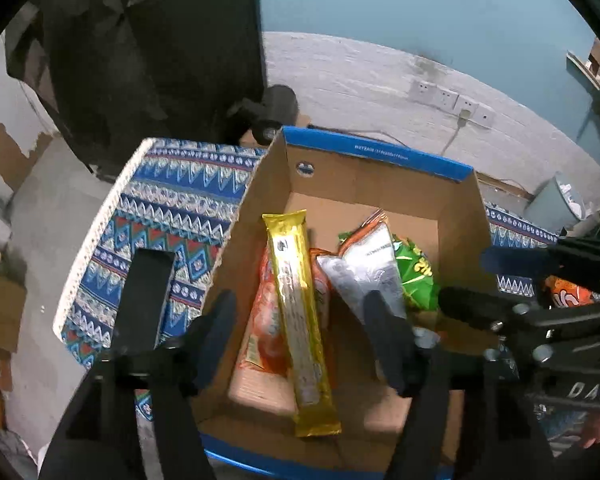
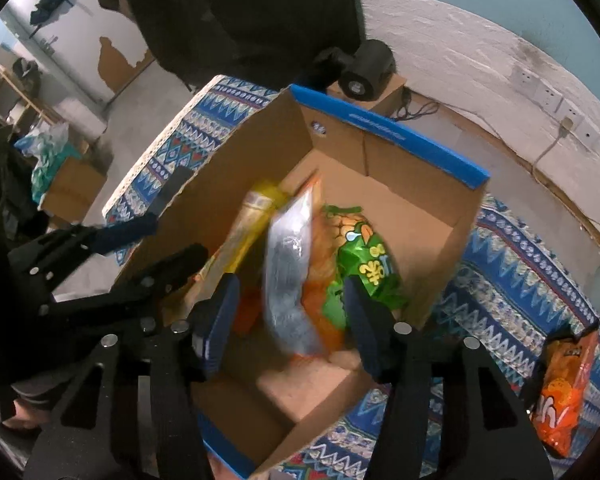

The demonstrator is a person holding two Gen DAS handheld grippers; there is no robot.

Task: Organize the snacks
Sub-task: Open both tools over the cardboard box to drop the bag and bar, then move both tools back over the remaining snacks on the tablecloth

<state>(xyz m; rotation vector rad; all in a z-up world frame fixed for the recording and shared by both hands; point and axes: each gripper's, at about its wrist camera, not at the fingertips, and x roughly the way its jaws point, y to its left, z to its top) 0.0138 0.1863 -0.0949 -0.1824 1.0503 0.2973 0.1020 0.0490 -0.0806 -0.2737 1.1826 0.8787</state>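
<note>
Both grippers, left gripper point(image 1: 300, 336) and right gripper point(image 2: 288, 316), spread, pinching nothing | gold pack point(image 1: 300, 320), silver bag point(image 2: 288, 276), green bag point(image 2: 364, 264) inside cardboard box point(image 2: 420, 152) | orange chips bag point(image 2: 562, 388) outside box, still left

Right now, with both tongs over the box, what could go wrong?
1. The gold packet lies loose across the orange pack; it may slide when more lands on it.
2. The silver bag leans tilted on the green bag and could tip.
3. The orange chip bag lies outside the cardboard box, near the cloth's edge, and might get forgotten.
</note>
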